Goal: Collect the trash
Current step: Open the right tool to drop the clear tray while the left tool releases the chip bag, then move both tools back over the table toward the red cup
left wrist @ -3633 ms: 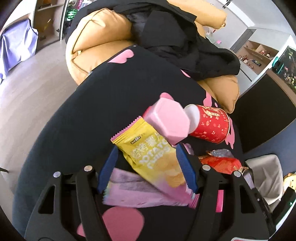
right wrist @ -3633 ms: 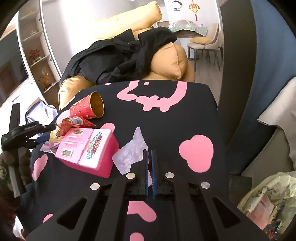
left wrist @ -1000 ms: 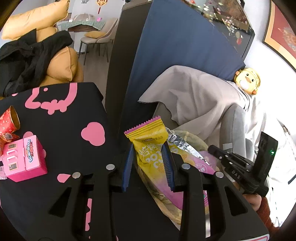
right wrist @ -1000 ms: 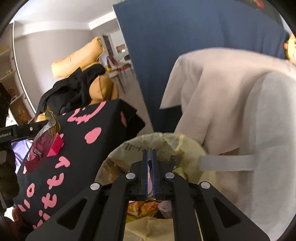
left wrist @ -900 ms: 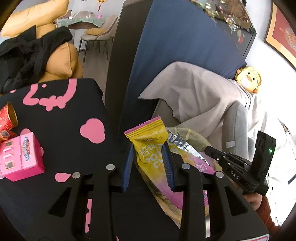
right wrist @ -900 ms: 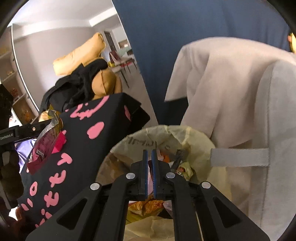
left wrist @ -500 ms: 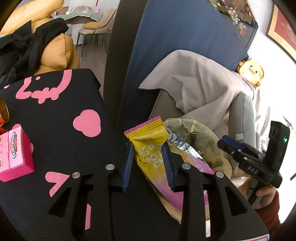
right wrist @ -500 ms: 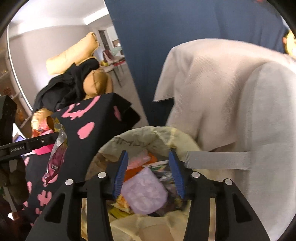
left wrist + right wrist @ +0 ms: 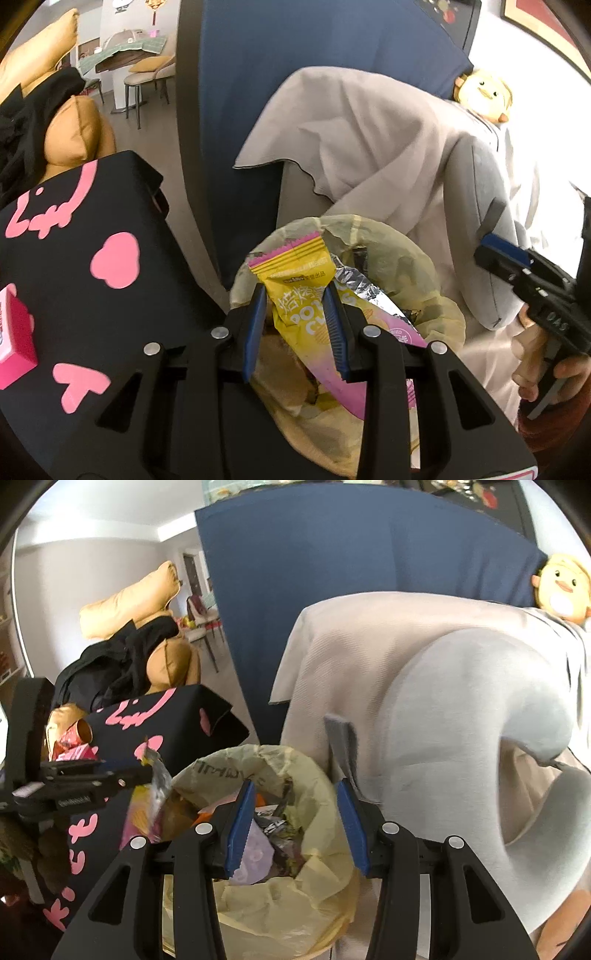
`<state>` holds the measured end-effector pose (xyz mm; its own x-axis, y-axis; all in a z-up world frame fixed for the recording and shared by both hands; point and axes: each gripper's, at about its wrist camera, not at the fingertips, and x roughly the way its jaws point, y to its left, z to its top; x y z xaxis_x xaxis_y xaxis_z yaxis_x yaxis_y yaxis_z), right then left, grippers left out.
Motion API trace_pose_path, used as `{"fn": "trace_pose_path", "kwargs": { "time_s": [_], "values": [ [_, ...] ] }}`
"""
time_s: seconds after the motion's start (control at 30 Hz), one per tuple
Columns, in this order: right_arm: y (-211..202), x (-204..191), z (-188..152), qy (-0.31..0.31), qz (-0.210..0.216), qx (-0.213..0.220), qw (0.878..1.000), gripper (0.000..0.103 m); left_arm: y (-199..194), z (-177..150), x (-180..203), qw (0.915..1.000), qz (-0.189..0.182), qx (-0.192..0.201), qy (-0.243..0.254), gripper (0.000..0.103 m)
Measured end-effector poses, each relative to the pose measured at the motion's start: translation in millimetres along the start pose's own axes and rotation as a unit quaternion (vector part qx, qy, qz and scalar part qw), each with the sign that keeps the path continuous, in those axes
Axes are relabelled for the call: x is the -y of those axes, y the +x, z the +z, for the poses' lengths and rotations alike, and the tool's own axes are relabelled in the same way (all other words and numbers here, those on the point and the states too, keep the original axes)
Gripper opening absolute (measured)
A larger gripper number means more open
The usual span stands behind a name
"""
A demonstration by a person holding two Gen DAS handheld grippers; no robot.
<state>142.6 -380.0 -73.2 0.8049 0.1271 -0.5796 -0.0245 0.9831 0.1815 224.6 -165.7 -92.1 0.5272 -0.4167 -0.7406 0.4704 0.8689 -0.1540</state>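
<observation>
Vs 0.5 s ago the chip bag (image 9: 295,295) has come further over the bin (image 9: 436,280), w/ the table (image 9: 92,206) edge just left of the bin and the grey sofa (image 9: 369,140) behind and right of it. Left gripper (image 9: 295,314) is clamped on the chip bag, which hangs over the bin's left rim. Right gripper (image 9: 295,827) has its jaws spread wide and empty above the bin mouth, purple wrapper (image 9: 255,853) lying inside among other trash.
</observation>
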Motion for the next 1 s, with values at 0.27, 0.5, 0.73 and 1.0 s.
{"fn": "trace_pose_path", "kwargs": {
  "time_s": [0.27, 0.5, 0.73, 1.0],
  "values": [
    [-10, 15, -3, 0.024, -0.009, 0.014, 1.0, 0.044, 22, 0, 16, 0.9999, 0.002, -0.003, 0.009, 0.03],
    [-20, 20, -4, 0.037, -0.007, 0.021, 0.999, 0.044, 33, -8, 24, 0.9986, -0.046, -0.026, 0.0, 0.048],
    [-28, 11, 0, 0.028, 0.0, 0.029, 0.999, 0.044, 8, -13, 12, 0.9977, -0.059, -0.026, -0.022, 0.053],
    [-27, -30, 4, -0.004, 0.047, 0.023, 0.999, 0.044, -65, -37, -40, 0.9992, -0.007, 0.013, -0.038, 0.055]
  ]
}}
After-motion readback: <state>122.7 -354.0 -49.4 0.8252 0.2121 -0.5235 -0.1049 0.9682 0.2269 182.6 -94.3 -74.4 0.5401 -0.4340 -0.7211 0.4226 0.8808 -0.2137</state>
